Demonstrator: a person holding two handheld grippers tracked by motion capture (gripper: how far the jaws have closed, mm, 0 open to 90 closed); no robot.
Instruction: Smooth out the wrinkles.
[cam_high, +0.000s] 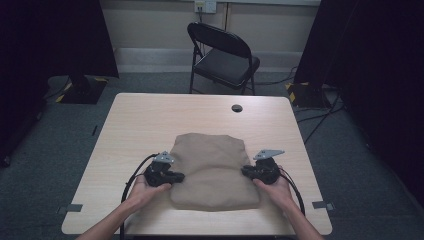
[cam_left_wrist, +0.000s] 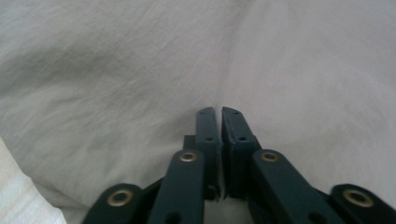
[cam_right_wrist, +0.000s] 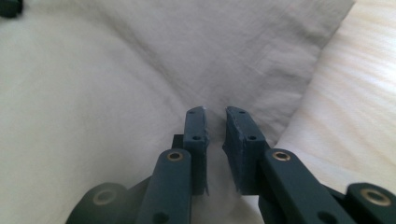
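Two grippers work a folded tan cloth (cam_high: 212, 170) that lies flat on the near half of a light wooden table (cam_high: 140, 120), roughly centred between the table's side edges.

Left gripper (cam_high: 176, 176): held in the person's left hand (cam_high: 145, 191), set at the cloth's left edge, about halfway along it. In the left gripper view its jaws stand almost together, a hairline slit between the pads, with the cloth (cam_left_wrist: 140, 70) spread beneath and beyond them. A thin fold seems caught in the slit; hard to be sure.

Right gripper (cam_high: 246, 171): held in the right hand (cam_high: 274, 190) at the cloth's right edge, opposite the left one. In the right gripper view the jaws stand a narrow gap apart, and a small ridge of cloth (cam_right_wrist: 116, 93) rises between them. The pads look close to the ridge, but firm pressing cannot be told. Bare table (cam_right_wrist: 355, 102) shows to the right of the cloth's edge in that view.

Cables trail from both grippers back toward the near table edge.

Beyond the table: a black folding chair (cam_high: 222, 57) on grey carpet, and a round cable hole (cam_high: 237, 108) in the tabletop near the far edge.
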